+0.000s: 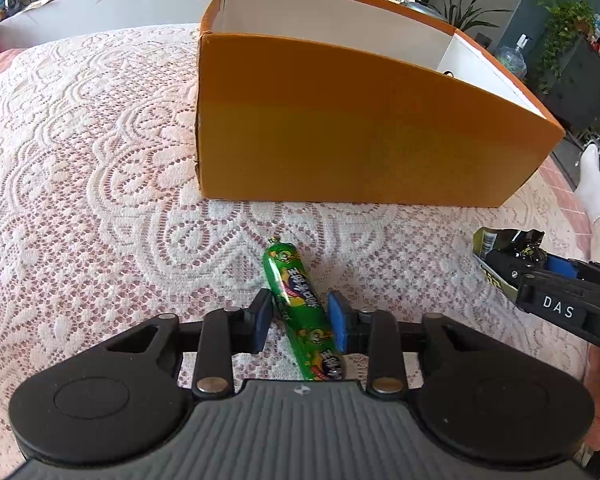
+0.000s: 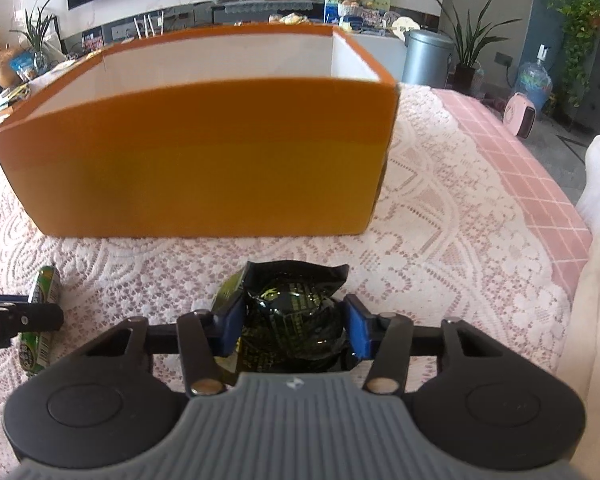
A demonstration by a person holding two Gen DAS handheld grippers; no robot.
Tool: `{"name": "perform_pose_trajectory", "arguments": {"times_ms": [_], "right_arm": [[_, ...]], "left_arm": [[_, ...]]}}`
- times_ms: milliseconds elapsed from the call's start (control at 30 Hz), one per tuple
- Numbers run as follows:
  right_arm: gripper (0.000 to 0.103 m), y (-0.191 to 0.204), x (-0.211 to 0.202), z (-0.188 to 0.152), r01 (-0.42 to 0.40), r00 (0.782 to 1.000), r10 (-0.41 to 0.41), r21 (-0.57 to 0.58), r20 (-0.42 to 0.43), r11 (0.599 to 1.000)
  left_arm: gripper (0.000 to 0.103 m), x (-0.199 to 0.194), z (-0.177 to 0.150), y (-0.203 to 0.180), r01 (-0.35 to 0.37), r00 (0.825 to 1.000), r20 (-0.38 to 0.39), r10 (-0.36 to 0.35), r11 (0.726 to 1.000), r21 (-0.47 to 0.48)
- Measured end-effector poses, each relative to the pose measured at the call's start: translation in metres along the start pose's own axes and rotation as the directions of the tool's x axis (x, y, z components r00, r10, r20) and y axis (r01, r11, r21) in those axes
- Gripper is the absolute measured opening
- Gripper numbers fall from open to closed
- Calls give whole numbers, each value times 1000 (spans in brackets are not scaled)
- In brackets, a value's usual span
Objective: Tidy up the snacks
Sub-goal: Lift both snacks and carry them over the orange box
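Note:
An open orange box (image 1: 340, 128) with a white inside stands on the lace-covered table; it also shows in the right wrist view (image 2: 204, 164). A green sausage snack (image 1: 302, 312) lies on the lace between the blue pads of my left gripper (image 1: 300, 320), whose jaws stand close on both sides of it. My right gripper (image 2: 294, 328) is shut on a black and yellow snack packet (image 2: 296, 312), just in front of the box. The right gripper and packet (image 1: 500, 248) show at the right of the left wrist view. The sausage (image 2: 40, 320) shows at the left of the right wrist view.
The lace cloth (image 1: 80, 160) covers a pink checked tablecloth (image 2: 520, 184). A person's white-socked foot (image 2: 598, 184) is beyond the table's right edge. A grey bin (image 2: 426, 56), plants and a shelf with clutter stand in the background.

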State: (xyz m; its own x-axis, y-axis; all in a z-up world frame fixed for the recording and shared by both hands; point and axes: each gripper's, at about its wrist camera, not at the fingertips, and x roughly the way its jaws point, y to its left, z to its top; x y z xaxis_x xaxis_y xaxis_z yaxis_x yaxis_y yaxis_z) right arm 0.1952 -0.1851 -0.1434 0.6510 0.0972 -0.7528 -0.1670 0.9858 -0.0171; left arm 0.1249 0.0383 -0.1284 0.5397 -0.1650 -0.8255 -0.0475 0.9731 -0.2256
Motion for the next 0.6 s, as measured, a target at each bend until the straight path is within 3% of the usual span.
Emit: {"name": "perform_pose_trajectory", "arguments": {"times_ms": [167,400,600], "right_arm": [[49,-6,-13,-2,-6,1000,6,23,23,1000],[48,-9,-37,-6,-117,992,114,66,48,991],[48,-4,-64,-9,-158,984,152,61,94,985]], "left_arm": [[31,-6,-2,4,-1,1000,9,1,1000,-26],[29,-32,-10,-1,-13,999,48,13,1000,4],[29,-60,-12,-12,19,996,82,-20,1000,13]]}}
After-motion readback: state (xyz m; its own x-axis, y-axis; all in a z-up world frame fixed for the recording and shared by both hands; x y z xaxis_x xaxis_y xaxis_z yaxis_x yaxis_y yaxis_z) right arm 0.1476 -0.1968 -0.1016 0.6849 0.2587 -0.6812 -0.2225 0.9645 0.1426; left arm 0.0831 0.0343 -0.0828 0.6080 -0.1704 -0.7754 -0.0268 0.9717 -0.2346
